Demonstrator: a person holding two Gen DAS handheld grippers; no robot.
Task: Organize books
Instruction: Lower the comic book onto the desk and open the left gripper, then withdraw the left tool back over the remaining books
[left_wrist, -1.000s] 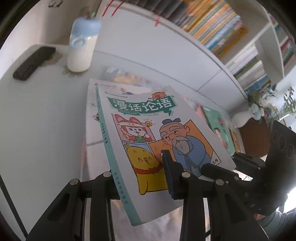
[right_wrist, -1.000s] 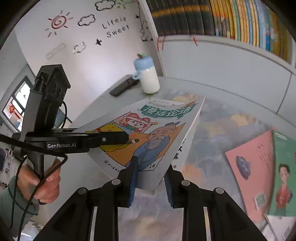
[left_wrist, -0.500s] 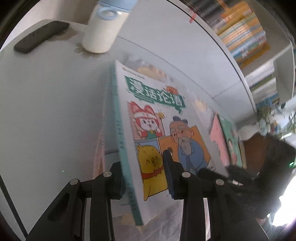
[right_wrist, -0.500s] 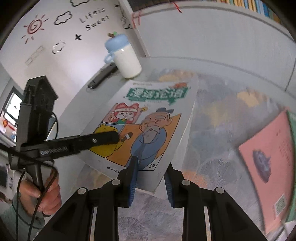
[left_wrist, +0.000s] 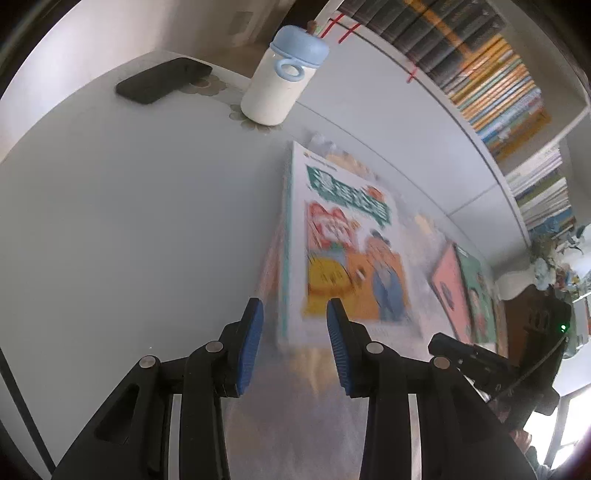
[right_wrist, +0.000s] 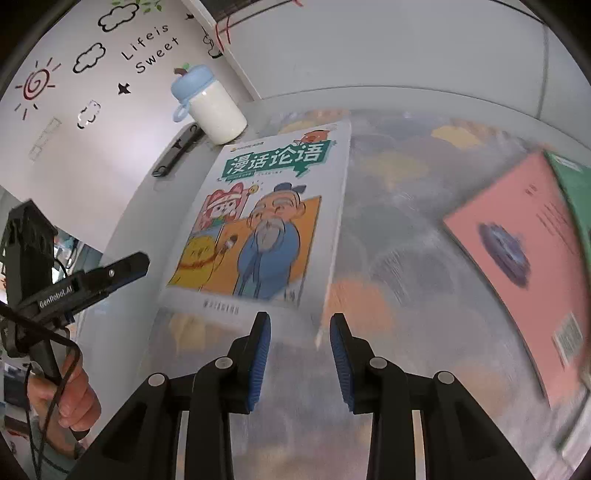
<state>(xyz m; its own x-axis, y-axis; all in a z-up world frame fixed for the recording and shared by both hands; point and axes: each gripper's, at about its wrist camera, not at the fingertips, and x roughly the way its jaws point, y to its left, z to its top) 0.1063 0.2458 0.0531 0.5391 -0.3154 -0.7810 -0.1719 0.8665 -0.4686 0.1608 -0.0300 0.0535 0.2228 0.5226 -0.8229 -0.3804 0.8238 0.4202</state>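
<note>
The right claw (right_wrist: 300, 354) stands spread with nothing between its blue pads; its jaws have just been opening, and the comic book (right_wrist: 266, 221) lies flat just beyond its fingertips, apart from them. The left claw (left_wrist: 295, 347) is likewise parted, its jaws having just opened a little, and in its own view the near edge of the comic book (left_wrist: 343, 258) sits just ahead of the gap, blurred, so whether the pads brush it cannot be told. The book rests face up on the bench (left_wrist: 129, 221), over a clear patterned mat (right_wrist: 399, 240). To its right, well apart, lie a pink book (right_wrist: 517, 251) and a green book (right_wrist: 576, 184) side by side. Behind the comic book stand a white bottle with a blue lid (right_wrist: 212, 107) and a dark remote (right_wrist: 177, 149). Shelved books (left_wrist: 491, 85) fill the bookcase at the back. In the right wrist view a hand (right_wrist: 72, 402) grips the left claw's handle.
</note>
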